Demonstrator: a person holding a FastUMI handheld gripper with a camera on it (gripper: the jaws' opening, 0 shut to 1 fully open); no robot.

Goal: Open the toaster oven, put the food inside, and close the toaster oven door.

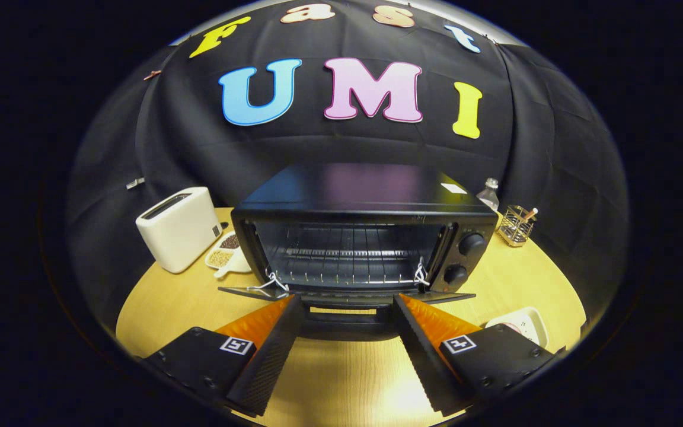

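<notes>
Claw (347, 308) spread wide and empty, fingers flanking the lowered door (347, 295) of the toaster oven (365, 237), which stands open on the tabletop (341, 379); white toaster (179, 228) beside it.

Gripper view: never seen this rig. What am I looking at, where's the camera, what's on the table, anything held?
There is no robot arm here. A person carries a hand-held gripper with two fingers, and a fisheye camera rides on it, looking forward along those fingers; that is why the scene bulges. The two wedge shapes nearest the camera are the fingers. They stand spread apart, open, and hold nothing.

Just ahead of them, on a round wooden table, sits a black toaster oven. Its door is already dropped flat toward the fingers, showing the wire rack inside with nothing on it.

Left of the oven stand a white pop-up toaster and a small white dish of grains. Right of it are a clear bottle and a wire holder. A white object lies beside the right finger; I cannot tell what it is.
</notes>
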